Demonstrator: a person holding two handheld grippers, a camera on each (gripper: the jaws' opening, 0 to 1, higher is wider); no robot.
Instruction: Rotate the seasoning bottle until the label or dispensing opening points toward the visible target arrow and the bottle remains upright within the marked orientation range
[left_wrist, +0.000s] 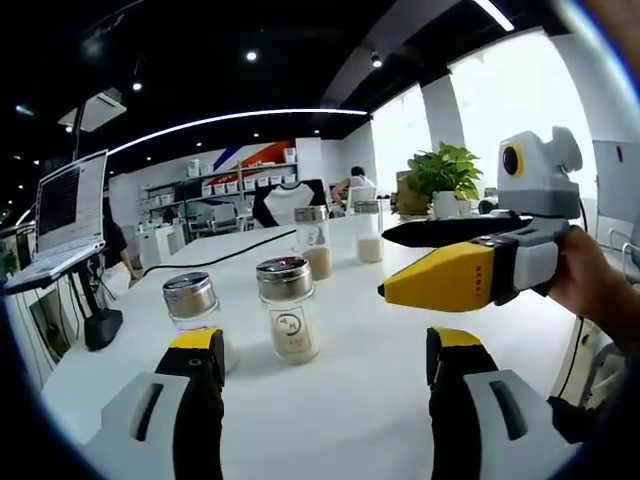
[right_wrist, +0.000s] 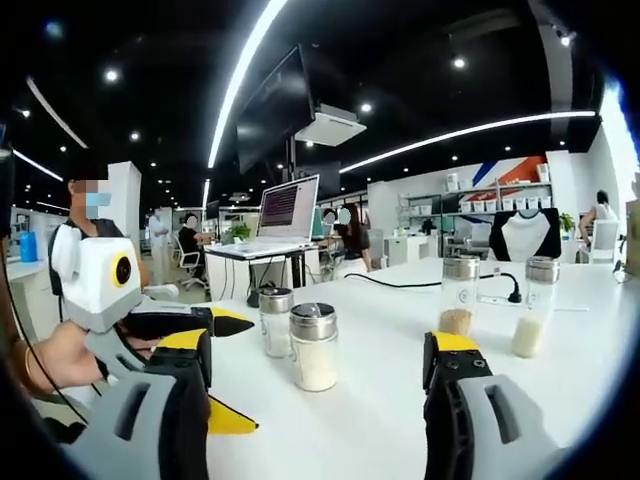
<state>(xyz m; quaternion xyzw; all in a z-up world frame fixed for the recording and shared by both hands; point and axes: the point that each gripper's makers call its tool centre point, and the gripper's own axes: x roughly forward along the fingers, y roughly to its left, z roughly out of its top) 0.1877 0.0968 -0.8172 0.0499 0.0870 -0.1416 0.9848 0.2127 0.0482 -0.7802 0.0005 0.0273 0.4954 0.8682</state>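
Observation:
Several glass seasoning bottles with metal caps stand upright on the white table (left_wrist: 350, 410). The nearest one (left_wrist: 288, 308), holding pale powder and showing a round label, stands just ahead of my left gripper (left_wrist: 322, 345), which is open and empty. A second bottle (left_wrist: 192, 303) stands by its left jaw. My right gripper (left_wrist: 384, 262) reaches in from the right, held by a hand, its jaws apart. In the right gripper view, my right gripper (right_wrist: 320, 350) is open around nothing, with two bottles (right_wrist: 313, 348) (right_wrist: 275, 320) ahead and my left gripper (right_wrist: 235, 370) at the left.
Two more bottles (left_wrist: 313, 240) (left_wrist: 368, 232) stand farther back, beside a black cable (left_wrist: 220, 255). A laptop (left_wrist: 70, 215) sits on a stand at the table's left edge. A potted plant (left_wrist: 445, 175) stands at the far right. People are in the background.

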